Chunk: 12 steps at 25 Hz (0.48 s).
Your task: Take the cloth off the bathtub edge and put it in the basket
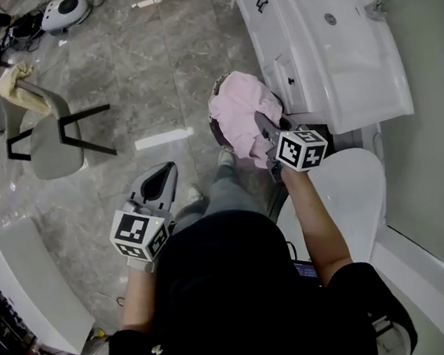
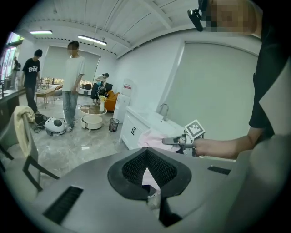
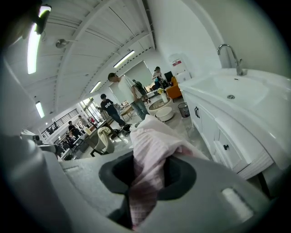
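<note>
Two grippers split the work unevenly. Our right gripper is clamped on the pink cloth and holds it bunched beside the white vanity, above what we take to be the basket, of which only a dark rim shows. Our left gripper hangs aside, jaws together and empty, probably to keep clear of the drop.
</note>
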Tool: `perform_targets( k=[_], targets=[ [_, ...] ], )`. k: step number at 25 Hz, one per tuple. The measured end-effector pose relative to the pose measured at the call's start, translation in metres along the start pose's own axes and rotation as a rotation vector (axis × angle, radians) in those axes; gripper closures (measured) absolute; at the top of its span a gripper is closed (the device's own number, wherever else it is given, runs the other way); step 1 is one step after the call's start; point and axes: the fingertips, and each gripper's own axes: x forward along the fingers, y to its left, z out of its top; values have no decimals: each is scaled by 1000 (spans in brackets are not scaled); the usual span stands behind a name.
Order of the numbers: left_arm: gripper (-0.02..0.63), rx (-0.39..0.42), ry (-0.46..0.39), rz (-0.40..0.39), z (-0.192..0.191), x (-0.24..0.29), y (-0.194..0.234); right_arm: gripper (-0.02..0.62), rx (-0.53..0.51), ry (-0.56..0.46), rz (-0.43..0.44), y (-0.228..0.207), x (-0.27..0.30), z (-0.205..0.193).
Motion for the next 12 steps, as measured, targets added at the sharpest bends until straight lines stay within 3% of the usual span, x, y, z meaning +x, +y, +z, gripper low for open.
perform_targets(
  k=[12],
  targets=[
    [594, -30, 111, 48, -30, 36, 23, 497, -19, 180, -16, -76, 107, -74]
  ],
)
